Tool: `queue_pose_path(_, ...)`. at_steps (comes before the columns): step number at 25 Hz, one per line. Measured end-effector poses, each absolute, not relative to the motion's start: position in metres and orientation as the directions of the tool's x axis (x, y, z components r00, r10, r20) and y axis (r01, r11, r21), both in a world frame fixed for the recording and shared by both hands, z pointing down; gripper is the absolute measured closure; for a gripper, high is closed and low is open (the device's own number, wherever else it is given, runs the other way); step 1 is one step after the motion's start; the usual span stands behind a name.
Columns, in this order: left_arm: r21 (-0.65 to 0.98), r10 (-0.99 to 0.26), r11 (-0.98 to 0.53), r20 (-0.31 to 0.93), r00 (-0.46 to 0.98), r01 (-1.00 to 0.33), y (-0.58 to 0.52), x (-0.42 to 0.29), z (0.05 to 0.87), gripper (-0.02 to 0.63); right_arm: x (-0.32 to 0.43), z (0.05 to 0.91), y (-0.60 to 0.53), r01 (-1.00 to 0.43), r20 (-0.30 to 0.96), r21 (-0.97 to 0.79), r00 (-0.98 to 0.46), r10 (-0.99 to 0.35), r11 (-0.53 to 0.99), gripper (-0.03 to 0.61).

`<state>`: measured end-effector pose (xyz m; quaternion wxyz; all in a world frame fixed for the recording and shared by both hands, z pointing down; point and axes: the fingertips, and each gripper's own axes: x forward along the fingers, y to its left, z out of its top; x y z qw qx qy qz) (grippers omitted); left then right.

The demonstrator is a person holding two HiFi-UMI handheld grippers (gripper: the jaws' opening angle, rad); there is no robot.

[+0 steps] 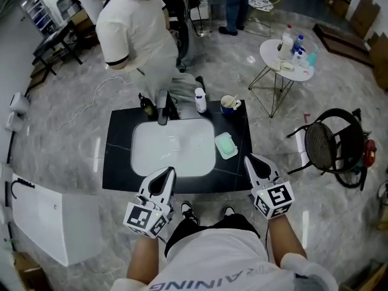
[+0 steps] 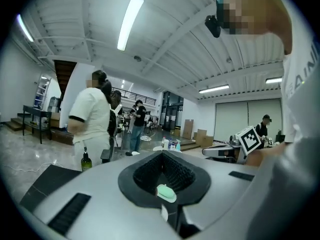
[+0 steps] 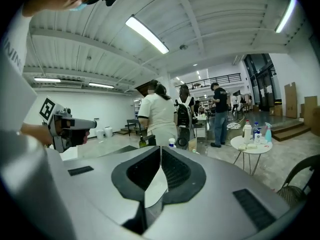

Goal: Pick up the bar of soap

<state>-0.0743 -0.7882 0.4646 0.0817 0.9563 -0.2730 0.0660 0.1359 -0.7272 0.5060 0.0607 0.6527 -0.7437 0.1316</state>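
A pale green bar of soap (image 1: 225, 142) lies in a green dish (image 1: 233, 154) on the black counter (image 1: 118, 156), just right of the white sink (image 1: 173, 147). My left gripper (image 1: 167, 173) is held over the counter's front edge, at the sink's front left, with its jaws shut and nothing in them. My right gripper (image 1: 249, 159) hovers at the front right corner of the counter, a short way in front and to the right of the soap, also shut and empty. In both gripper views the jaws point level into the room, left gripper (image 2: 162, 154) and right gripper (image 3: 160, 149).
Along the back of the counter stand a faucet (image 1: 162, 107), a dark bottle (image 1: 146, 106), a white bottle (image 1: 200, 100) and a mug (image 1: 228, 104). A person in white (image 1: 136, 35) stands behind it. A round table (image 1: 286, 59) and a black chair (image 1: 330, 147) are to the right.
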Motion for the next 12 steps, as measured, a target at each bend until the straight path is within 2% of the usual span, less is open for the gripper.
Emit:
queue_pose_path(7,0.147,-0.406,-0.891,0.164,0.899,-0.429,-0.845,-0.109,0.480,0.612,0.101,0.510,-0.761,-0.997,0.284,-0.083,-0.016,-0.959,-0.008,0.561)
queue_pose_path(12,0.187,-0.384,-0.890,0.180,0.905,-0.415,-0.860,-0.121,0.489,0.612,0.096,0.527,-0.769,-0.996,0.346,-0.072,0.023,-0.938,-0.051,0.553)
